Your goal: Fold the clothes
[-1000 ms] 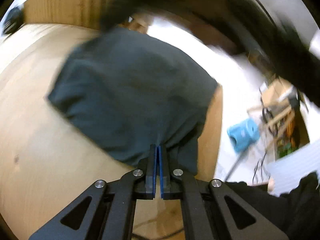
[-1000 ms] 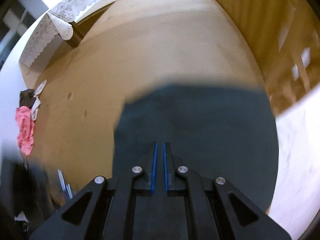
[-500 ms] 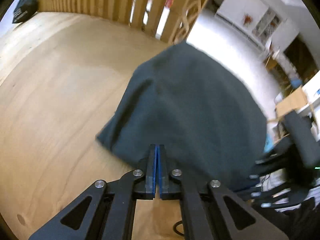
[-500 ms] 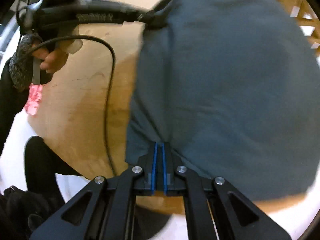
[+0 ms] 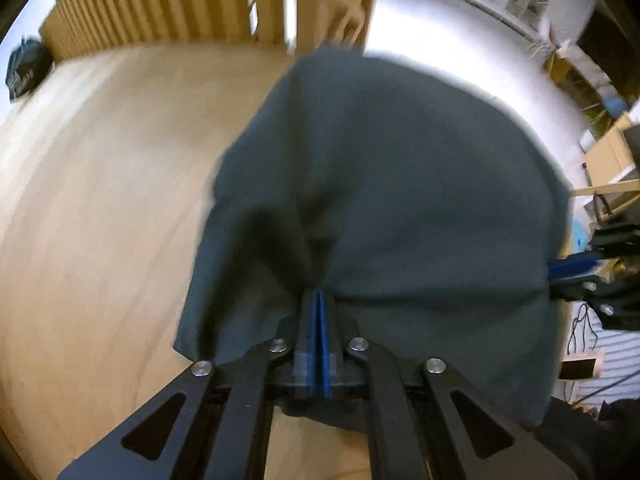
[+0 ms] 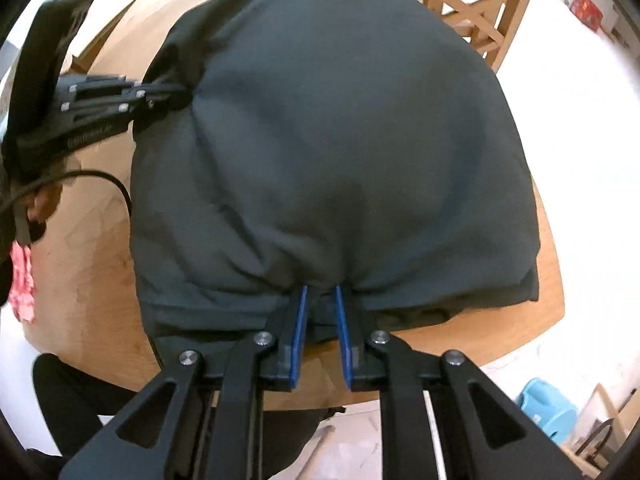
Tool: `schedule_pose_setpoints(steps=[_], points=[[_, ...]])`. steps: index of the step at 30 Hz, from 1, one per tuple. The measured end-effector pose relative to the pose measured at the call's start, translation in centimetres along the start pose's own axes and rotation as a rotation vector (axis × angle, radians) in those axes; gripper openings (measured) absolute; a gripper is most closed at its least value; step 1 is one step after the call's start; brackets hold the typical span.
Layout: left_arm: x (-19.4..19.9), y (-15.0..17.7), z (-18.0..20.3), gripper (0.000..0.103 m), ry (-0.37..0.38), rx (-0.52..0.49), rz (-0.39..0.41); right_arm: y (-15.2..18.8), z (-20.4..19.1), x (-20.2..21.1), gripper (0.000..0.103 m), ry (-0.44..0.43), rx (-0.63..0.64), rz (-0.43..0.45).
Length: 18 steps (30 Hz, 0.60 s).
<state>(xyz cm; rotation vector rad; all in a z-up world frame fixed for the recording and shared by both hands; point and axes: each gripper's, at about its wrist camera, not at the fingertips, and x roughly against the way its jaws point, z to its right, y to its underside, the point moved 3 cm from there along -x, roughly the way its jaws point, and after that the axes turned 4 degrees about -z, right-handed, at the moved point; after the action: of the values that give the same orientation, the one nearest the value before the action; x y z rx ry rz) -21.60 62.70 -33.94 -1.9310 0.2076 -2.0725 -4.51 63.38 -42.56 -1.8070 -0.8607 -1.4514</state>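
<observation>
A dark teal garment [image 6: 340, 140] lies folded over on the round wooden table [image 5: 88, 184], near its edge. It also fills the middle of the left wrist view [image 5: 400, 200]. My left gripper [image 5: 318, 296] is shut on the garment's near edge. It shows from the side in the right wrist view [image 6: 176, 92], still pinching the cloth. My right gripper [image 6: 320, 292] has its blue pads apart at the garment's near edge, with a fold of cloth between them. It appears at the right of the left wrist view [image 5: 560, 268].
A wooden slatted partition [image 5: 160, 20] and lattice frame [image 6: 480, 0] stand behind the table. A dark bag [image 5: 24, 68] sits at the table's far left. A pink cloth [image 6: 22, 280] lies at the table's left edge. A blue stool [image 6: 548, 404] stands on the floor.
The garment has been carried over and laid down folded near the table edge. My right gripper's jaws have parted from shut to open. The left stays clamped.
</observation>
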Motion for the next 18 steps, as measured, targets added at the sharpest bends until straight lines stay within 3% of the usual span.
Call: schedule_pose_setpoints(steps=[5, 7, 8, 10, 11, 12, 18], points=[[1.1, -0.1, -2.7, 0.002, -0.062, 0.038, -0.007, 1.3, -3.7, -0.1, 0.018, -0.044, 0.109, -0.053], [3.1, 0.6, -4.0, 0.002, -0.062, 0.105, 0.024, 0.8, -4.0, 1.0, 0.018, -0.059, 0.126, -0.036], [4.5, 1.5, -4.7, 0.002, -0.022, 0.156, 0.048, 0.3, -3.4, 2.5, 0.02, -0.066, 0.11, 0.021], [5.9, 3.4, -5.3, 0.023, 0.043, 0.235, 0.048, -0.8, -2.0, 5.2, 0.045, -0.076, 0.081, 0.126], [6.2, 4.7, -5.1, 0.028, 0.067, 0.281, 0.039, -1.8, -1.0, 5.0, 0.063, -0.071, 0.075, 0.132], [6.4, 6.2, -4.9, 0.033, 0.09, 0.328, 0.029, -2.7, 0.0, 4.8, 0.068, -0.066, 0.069, 0.137], [4.1, 8.1, -4.3, 0.04, 0.16, 0.516, -0.044, -8.2, 5.9, 3.6, 0.068, -0.034, 0.034, 0.164]])
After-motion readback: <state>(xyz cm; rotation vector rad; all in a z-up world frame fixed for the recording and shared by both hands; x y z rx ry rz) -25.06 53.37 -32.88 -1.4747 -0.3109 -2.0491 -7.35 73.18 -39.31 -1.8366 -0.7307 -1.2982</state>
